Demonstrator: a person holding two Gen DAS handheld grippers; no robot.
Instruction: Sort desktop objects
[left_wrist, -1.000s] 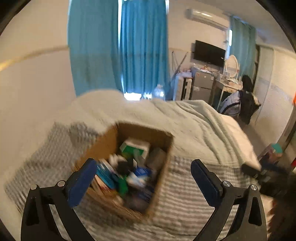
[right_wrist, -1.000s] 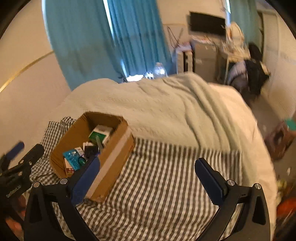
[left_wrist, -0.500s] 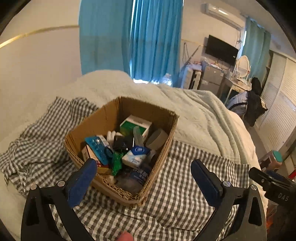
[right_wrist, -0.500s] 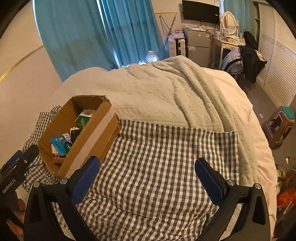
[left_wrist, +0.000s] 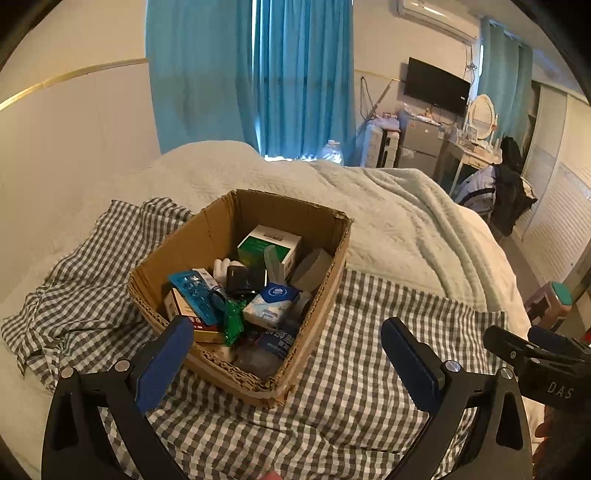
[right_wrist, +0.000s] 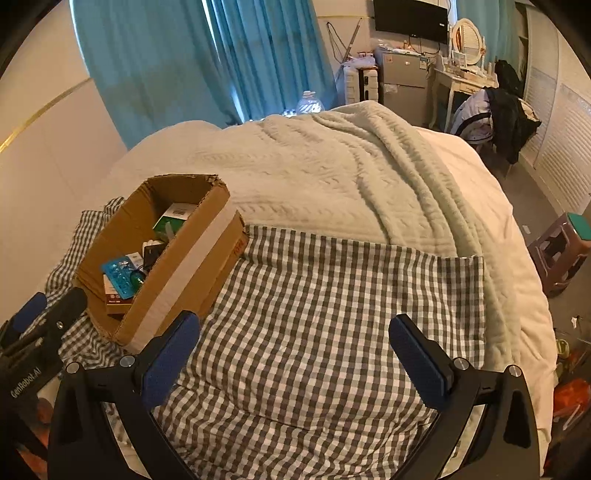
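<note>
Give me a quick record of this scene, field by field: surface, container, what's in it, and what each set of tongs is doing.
surface: checked cloth on a bed
container: open cardboard box on the cloth
contents: green-and-white carton, tissue pack, blue blister pack, tape roll, other small items
left tongs: open, empty, facing the box
right tongs: open, empty, over bare cloth

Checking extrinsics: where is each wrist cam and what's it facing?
Left wrist: on the left gripper, looking down into the cardboard box; its own open fingers show, right gripper at right edge.
Right wrist: on the right gripper, facing checked cloth; open fingers show.
Shared: box, cloth, blue curtains.
</note>
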